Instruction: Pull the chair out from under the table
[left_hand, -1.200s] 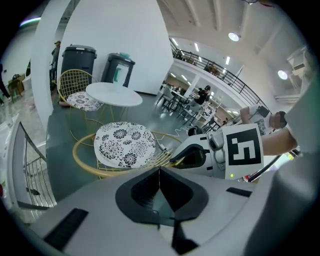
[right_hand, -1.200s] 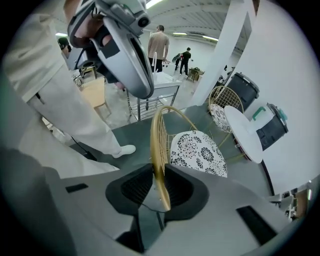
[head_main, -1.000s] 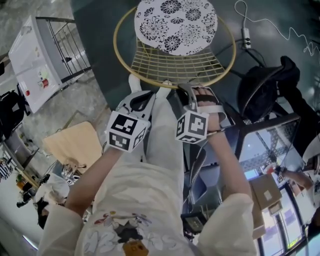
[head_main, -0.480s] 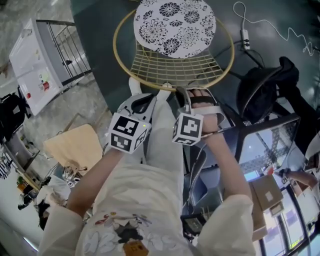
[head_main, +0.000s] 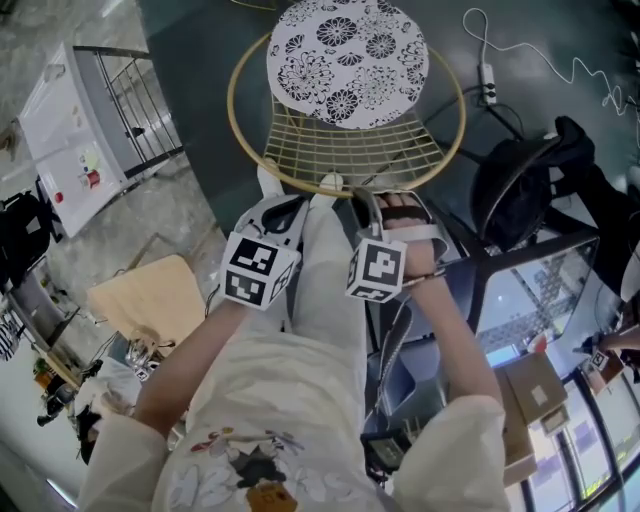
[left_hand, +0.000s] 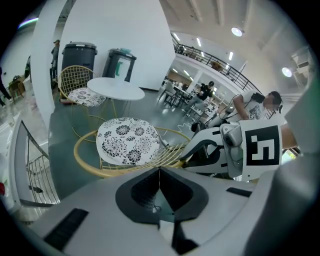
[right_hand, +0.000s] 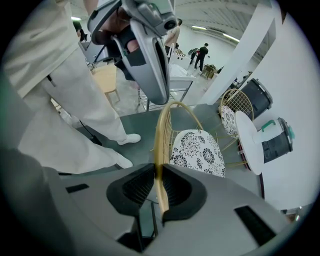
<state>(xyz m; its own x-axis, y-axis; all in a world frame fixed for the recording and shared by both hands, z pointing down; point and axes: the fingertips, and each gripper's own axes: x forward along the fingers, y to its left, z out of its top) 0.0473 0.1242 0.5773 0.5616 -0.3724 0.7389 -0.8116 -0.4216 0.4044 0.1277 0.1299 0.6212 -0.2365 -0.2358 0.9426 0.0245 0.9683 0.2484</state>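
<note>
My right gripper (right_hand: 158, 192) had just closed jaws onto chair (right_hand: 196, 152) back rim, gold wire pinched between them. Left gripper (left_hand: 159, 185) beside it, jaws together, empty. Chair ahead, apart from tabletop (left_hand: 116, 89); I judged pull nearly done.

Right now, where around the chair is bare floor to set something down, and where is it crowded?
Bare floor lies left of the chair, up to the white rack. Right of the chair is crowded: power strip, black bag, glass table.

Cream sleeves (head_main: 455, 435); white left hand-held gripper (head_main: 283, 205) and right hand-held gripper (head_main: 366, 198) bear black-and-white marker cubes (head_main: 256, 270).
</note>
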